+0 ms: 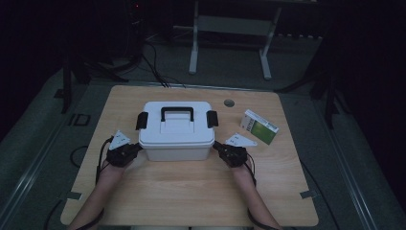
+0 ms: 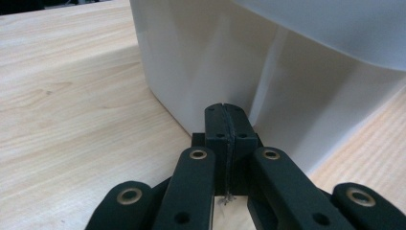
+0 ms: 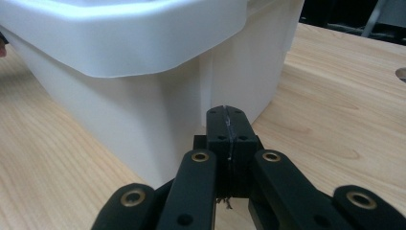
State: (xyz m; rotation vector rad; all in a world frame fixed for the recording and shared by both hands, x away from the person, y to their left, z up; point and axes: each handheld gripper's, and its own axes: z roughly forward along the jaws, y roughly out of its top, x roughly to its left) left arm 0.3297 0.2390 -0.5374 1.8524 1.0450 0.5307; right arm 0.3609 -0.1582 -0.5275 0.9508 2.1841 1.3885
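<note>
We are bracketing a white lidded box (image 1: 176, 132) sitting mid-desk (image 1: 191, 196), its long axis running left to right, black handle on top. Our left gripper (image 1: 136, 147) and right gripper (image 1: 218, 146) are pointing at its lower corners, fingers pressed together, holding nothing. The green carton's (image 1: 259, 126) print is unreadable.

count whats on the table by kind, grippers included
white storage box with black handle and latches: 1
green and white carton: 1
grippers, both shut, one at each lower side of the box: 2, left gripper, right gripper
total: 4
</note>
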